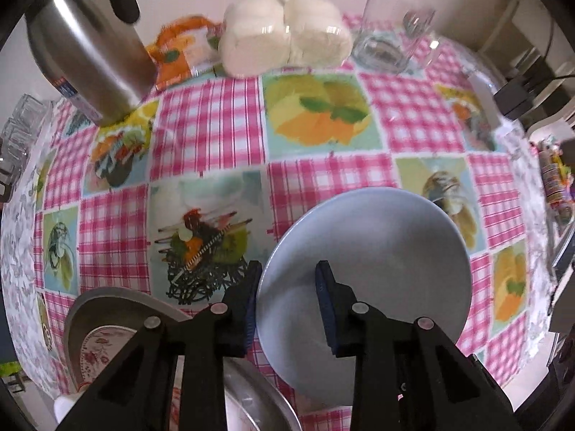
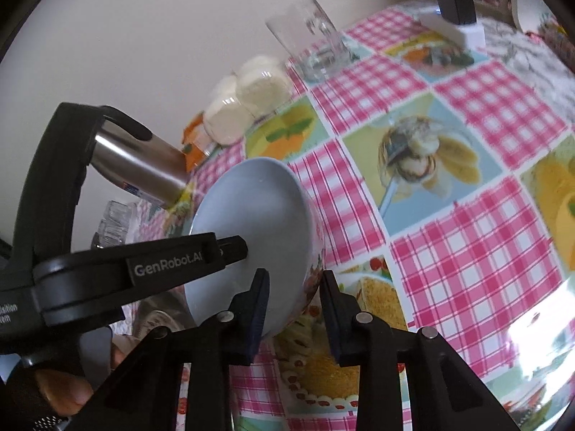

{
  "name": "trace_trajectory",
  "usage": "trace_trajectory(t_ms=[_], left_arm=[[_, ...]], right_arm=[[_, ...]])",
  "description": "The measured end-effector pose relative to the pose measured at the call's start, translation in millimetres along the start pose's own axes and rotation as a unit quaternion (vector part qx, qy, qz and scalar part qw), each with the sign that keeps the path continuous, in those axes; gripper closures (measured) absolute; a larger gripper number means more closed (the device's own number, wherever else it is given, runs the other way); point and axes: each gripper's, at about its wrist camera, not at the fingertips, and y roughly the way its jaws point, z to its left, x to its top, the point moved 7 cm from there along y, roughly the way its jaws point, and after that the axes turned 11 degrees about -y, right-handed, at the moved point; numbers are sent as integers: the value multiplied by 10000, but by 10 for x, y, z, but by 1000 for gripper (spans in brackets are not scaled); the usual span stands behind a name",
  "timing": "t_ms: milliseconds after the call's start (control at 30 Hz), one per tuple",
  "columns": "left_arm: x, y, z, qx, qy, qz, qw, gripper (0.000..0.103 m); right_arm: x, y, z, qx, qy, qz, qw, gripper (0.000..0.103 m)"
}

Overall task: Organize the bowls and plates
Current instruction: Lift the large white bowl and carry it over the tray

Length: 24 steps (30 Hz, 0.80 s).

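Where the bowl is: the pale blue bowl (image 1: 363, 269) is gripped at its rim from two sides, over the near middle of the worktop (image 1: 215, 125).
Writing: "GenRobot.AI" in pale letters on the side of the left hand-held gripper (image 1: 288, 265), read from the right wrist view; lower on the same body are cut-off letters, not legible as words.
Bowl's facing: round, so it has no long axis; in the right wrist view it is tipped, its mouth turned left, and its outside shows a red and green printed pattern.
Left hand-held gripper: clamped on the bowl's left rim, one finger outside, one inside.
Right hand-held gripper (image 2: 295, 274): clamped on the near rim, wall between the pads.
Near left: a metal tray (image 1: 107, 298) with a floral plate (image 1: 104, 344) on it.
Far edge, left to right: steel jug (image 1: 90, 54), orange packet (image 1: 179, 50), wrapped white rounds (image 1: 287, 36), clear glass (image 1: 391, 36).
Surface: pink check cloth with food-picture squares.
Room: plain pale wall behind.
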Motion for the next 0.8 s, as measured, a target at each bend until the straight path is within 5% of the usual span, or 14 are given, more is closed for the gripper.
trace_trajectory(t_ms=[800], left_arm=[[-210,-1242,579,-905,-602,-1491,9828,71]], right_arm=[[169,-849,933,449,-970,-736,9915,72]])
